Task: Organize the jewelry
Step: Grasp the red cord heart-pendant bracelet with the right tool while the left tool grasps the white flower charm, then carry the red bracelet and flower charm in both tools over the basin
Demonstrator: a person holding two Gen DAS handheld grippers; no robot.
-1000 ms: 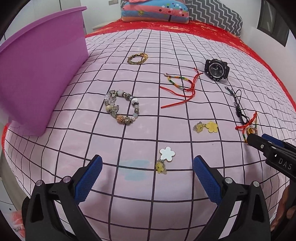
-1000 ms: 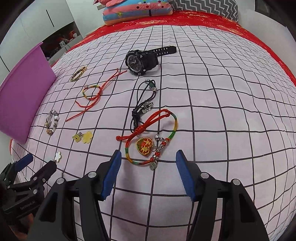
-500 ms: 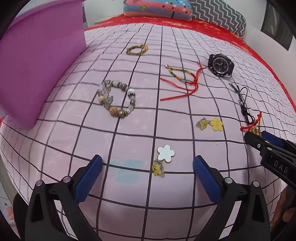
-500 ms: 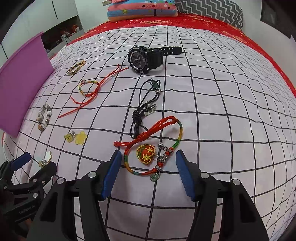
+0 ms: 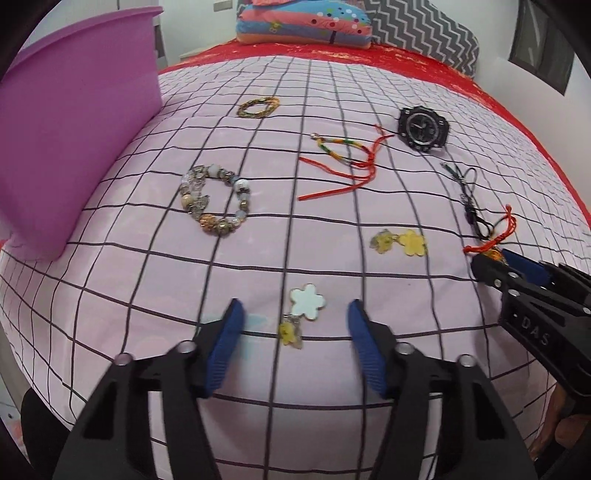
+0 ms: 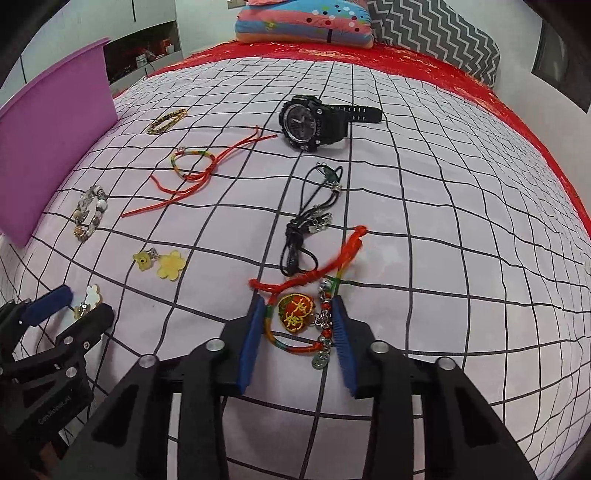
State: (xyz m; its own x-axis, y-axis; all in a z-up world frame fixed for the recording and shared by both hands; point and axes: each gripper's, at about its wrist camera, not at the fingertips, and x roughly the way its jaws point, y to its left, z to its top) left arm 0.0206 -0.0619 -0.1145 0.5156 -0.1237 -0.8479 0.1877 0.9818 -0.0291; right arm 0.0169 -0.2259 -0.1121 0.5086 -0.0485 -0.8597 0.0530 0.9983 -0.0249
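Pink bedding [image 5: 258, 369] with a dark grid fills both wrist views, and jewelry lies scattered over it.

Nearest in the left wrist view, the left gripper [image 5: 293, 325] points down at the bed with its jaws part-way apart; they have just been closing. Between them lies the white flower charm [image 5: 308, 302] with a small yellow piece at its 7 o'clock, and the blue pads do not touch either. At 2 o'clock from that charm lies the yellow flower pair [image 5: 400, 242].

Nearest in the right wrist view, the right gripper [image 6: 299, 325] has also just been closing. Its jaws stand narrow on either side of the red charm bracelet [image 6: 295, 315], whose cord loop is bunched between the blue pads and appears to touch them. The bracelet's red knotted tail runs off toward 1 o'clock.

Farther out in the left wrist view, the beaded bracelet [image 5: 216, 201] lies at 11 o'clock from the white charm. At 12 o'clock, past the yellow pair, lies the orange string bracelet [image 5: 347, 162]. A black cord [image 5: 469, 199] lies at the right, just beside the red bracelet's tail.

Beyond these, the black watch [image 5: 423, 127] sits at 1 o'clock and the gold chain bracelet [image 5: 258, 107] at 12 o'clock. A purple bin [image 5: 74, 122] stands on the bed's left edge, at 10 o'clock.

Farthest away, a striped pillow [image 5: 303, 22] and a zigzag pillow [image 5: 424, 33] rest on a red cover [image 5: 369, 55].
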